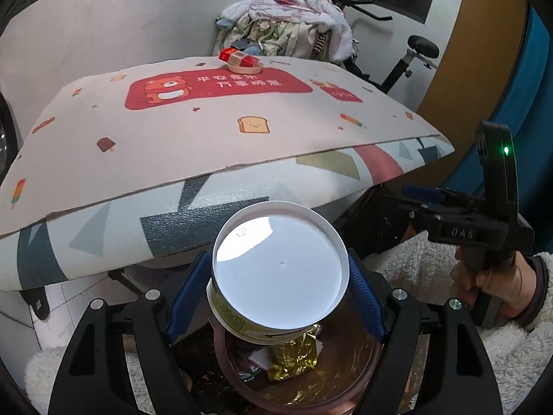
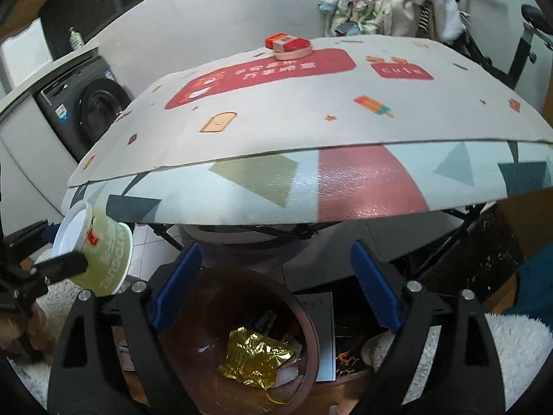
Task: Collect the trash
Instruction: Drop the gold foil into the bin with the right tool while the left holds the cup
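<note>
While empty right fingers (image 2: 274,287) gape, left fingers (image 1: 276,297) clamp a green, white-bottomed paper cup (image 1: 276,269).

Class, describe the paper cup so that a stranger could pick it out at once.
Find the brown trash bin below the table edge. Above its opening, the left claw grips a paper cup, the only thing with pale green printed sides and a plain white base.

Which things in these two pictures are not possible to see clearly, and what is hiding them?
- Bin contents, left wrist view: the held cup covers most of them.
- Bin floor, right wrist view: gold foil wrapper hides what lies under it.
- Cup's inside: both views show only its base and side.
- Red box print: too small.
</note>
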